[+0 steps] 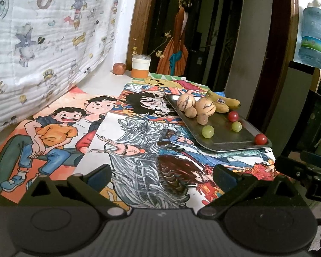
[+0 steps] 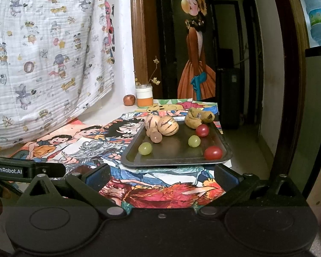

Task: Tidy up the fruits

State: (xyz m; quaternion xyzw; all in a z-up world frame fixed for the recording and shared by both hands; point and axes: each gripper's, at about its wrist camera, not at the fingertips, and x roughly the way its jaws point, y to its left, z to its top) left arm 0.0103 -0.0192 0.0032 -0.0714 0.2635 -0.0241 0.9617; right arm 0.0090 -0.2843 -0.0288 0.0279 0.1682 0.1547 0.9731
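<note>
A dark metal tray (image 1: 229,138) (image 2: 173,158) lies on the illustrated table cover at the right. On it sit two striped pepino melons (image 1: 205,105) (image 2: 168,125), two small brown round fruits (image 1: 202,118) (image 2: 156,137), two green grapes (image 1: 208,131) (image 2: 145,148), two cherry tomatoes (image 1: 260,139) (image 2: 213,152) and bananas (image 1: 223,102) (image 2: 198,117) at the far end. My left gripper (image 1: 162,175) is open and holds nothing, left of and short of the tray. My right gripper (image 2: 162,174) is open and holds nothing, just before the tray's near rim.
A brown apple-like fruit (image 1: 119,68) (image 2: 129,100) and an orange-and-white jar with twigs (image 1: 140,66) (image 2: 144,96) stand at the back by the wall. A patterned cloth (image 1: 42,32) hangs on the left. The table's right edge drops off beyond the tray.
</note>
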